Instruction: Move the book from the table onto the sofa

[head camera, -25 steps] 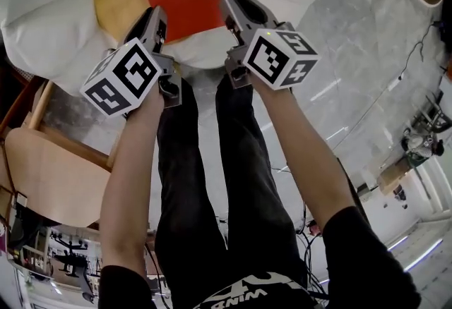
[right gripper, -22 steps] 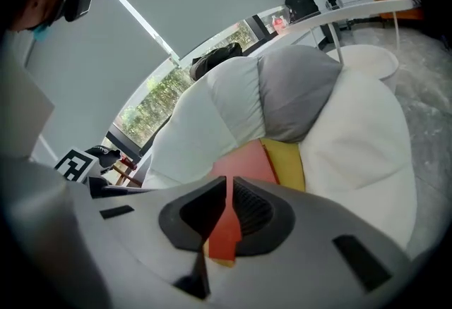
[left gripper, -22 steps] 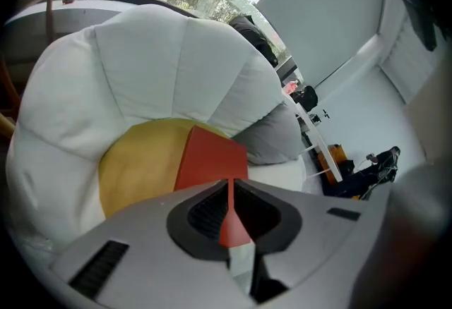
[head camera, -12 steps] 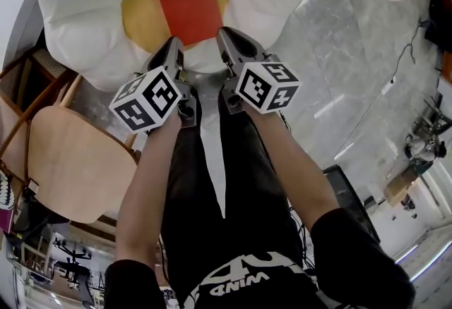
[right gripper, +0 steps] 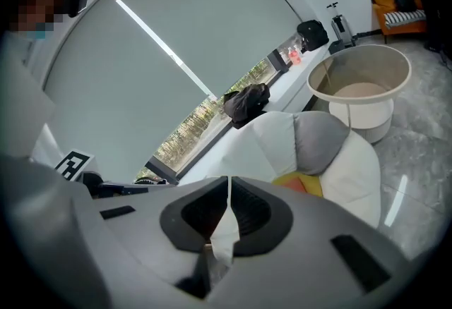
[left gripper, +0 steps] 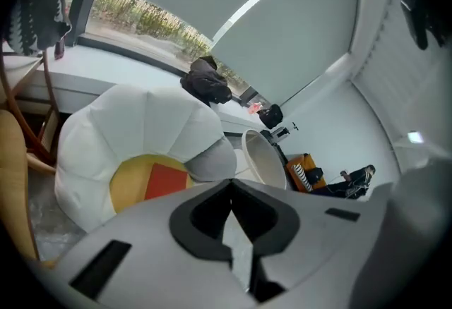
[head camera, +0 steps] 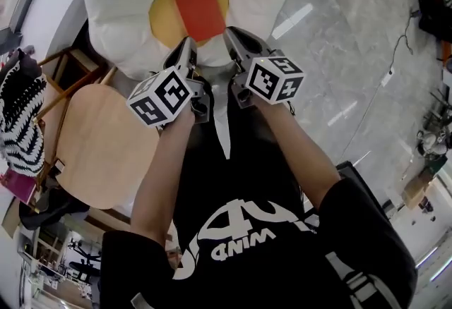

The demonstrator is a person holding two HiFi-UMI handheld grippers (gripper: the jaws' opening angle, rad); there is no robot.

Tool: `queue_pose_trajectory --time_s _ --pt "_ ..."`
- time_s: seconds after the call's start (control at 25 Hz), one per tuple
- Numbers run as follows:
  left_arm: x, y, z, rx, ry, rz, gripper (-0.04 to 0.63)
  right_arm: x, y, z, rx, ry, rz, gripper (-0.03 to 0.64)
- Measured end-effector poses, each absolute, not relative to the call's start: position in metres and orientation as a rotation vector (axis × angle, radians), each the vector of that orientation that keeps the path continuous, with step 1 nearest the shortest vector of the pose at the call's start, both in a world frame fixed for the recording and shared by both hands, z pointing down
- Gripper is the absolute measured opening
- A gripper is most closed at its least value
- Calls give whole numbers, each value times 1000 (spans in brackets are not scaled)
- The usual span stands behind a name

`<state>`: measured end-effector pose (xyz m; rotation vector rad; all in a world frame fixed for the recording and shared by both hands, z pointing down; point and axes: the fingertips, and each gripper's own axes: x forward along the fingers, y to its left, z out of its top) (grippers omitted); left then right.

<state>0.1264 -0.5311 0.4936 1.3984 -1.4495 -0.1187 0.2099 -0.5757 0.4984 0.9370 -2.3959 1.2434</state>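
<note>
Book lies flat on yellow centre of sofa, on far side of both grippers, touched by neither. Left gripper and right gripper pressed together, nothing between jaws. Since a second ago: jaws closed from part-open, both hands lifted away, book smaller in view. Judgement: placement done, only retreat left.

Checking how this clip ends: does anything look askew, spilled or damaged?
Nothing stands out. The red book lies on the yellow centre of the flower-shaped sofa, only slightly turned. The left gripper and right gripper are shut and empty.
</note>
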Motion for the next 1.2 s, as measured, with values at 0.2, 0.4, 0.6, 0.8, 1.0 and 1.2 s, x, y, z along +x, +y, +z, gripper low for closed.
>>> queue_pose_trajectory --time_s 0.2,0.4,0.6,0.8,1.0,1.2 --pt "144 -514 421 1499 -1400 -89 11 209 -551 426 861 -2443 1227 12" --pt "161 -507 366 1593 -1384 -56 11 218 -538 372 754 -2492 1172 11" --pt "171 -503 321 1666 -1397 -47 11 230 -533 327 692 -2543 1124 11" --pt "177 -500 278 1784 -1421 -10 11 240 -526 284 652 -2636 1056 11" --pt "185 -493 239 1913 -1449 12 11 250 -513 251 581 -2729 872 10" --pt "201 -482 203 2066 -1497 48 11 259 -494 218 530 -2831 682 9"
